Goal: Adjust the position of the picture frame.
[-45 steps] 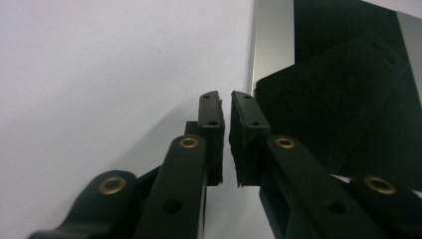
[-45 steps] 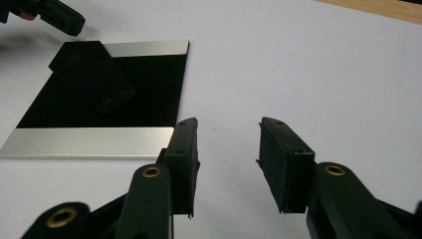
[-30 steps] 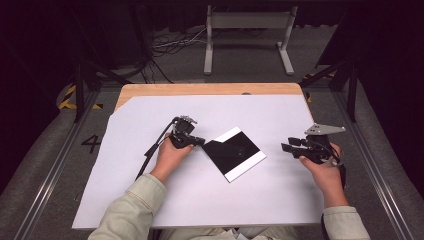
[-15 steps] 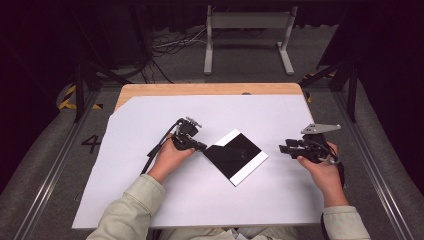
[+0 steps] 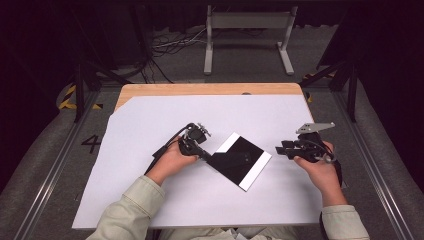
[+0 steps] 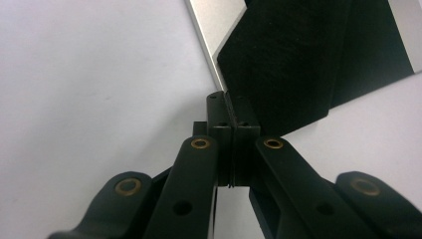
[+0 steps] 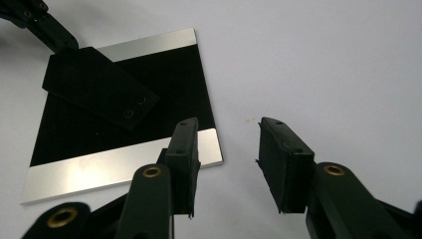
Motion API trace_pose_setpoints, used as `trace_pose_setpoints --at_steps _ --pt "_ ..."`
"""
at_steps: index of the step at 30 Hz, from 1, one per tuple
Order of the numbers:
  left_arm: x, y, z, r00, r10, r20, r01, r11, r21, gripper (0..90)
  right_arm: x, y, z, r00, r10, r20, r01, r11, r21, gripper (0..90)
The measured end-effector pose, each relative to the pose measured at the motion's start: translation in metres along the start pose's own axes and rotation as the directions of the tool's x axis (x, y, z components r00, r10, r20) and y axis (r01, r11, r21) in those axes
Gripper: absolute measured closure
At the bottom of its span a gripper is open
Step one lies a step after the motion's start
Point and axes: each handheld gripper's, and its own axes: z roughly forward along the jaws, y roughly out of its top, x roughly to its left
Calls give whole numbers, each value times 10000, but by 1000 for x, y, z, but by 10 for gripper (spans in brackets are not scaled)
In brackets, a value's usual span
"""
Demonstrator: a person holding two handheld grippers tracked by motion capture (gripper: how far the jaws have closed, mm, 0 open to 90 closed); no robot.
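High view: the plate (image 5: 242, 159) lies flat, my left gripper (image 5: 205, 156), jaws pressed together, on its left corner, my right gripper (image 5: 279, 150), jaws spread, just off its right edge; pushing unopposed, I would likely skid the plate.

A wide white sheet (image 5: 200, 200) is spread over the surface, and a strip of bare pale wood (image 5: 210, 89) is left showing along the far edge, with the sheet's far left corner cut off at a slant. The surface is flanked by grey padded floor (image 5: 45, 170) on both sides, crossed by metal rails (image 5: 50, 170). A dark figure "4" (image 5: 91, 143) is marked on the floor at the left, and yellow-and-black hazard tape (image 5: 67, 97) is seen farther back. Beyond the surface, a white metal stand (image 5: 247, 35) is set on grey floor, beside a tangle of cables (image 5: 170, 47). The surroundings are kept dark; light is thrown mainly on the surface.
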Motion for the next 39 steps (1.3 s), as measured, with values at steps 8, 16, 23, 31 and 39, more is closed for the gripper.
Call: trace_pose_setpoints --at_steps 8,16,23,31,39 --pt "-8 2 3 9978 433 504 -450 9985 321 900 8 4 6 9996 -288 -57 292 9970 714 668" --pt "-22 6 8 9843 1217 1276 -1320 9884 750 900 5 1 10 9999 -22 141 -1 9874 1581 739" --pt "-26 7 10 9802 1375 1425 -1501 9853 816 900 3 0 10 9996 55 266 -103 9833 1816 806" --pt "-23 7 5 9822 1461 1185 -1526 9871 476 897 2 -2 12 9993 -47 365 -37 9742 2256 900" --pt "-14 -3 -18 9958 893 179 -882 9948 -511 831 -3 -2 19 9983 356 468 -465 9649 2583 900"
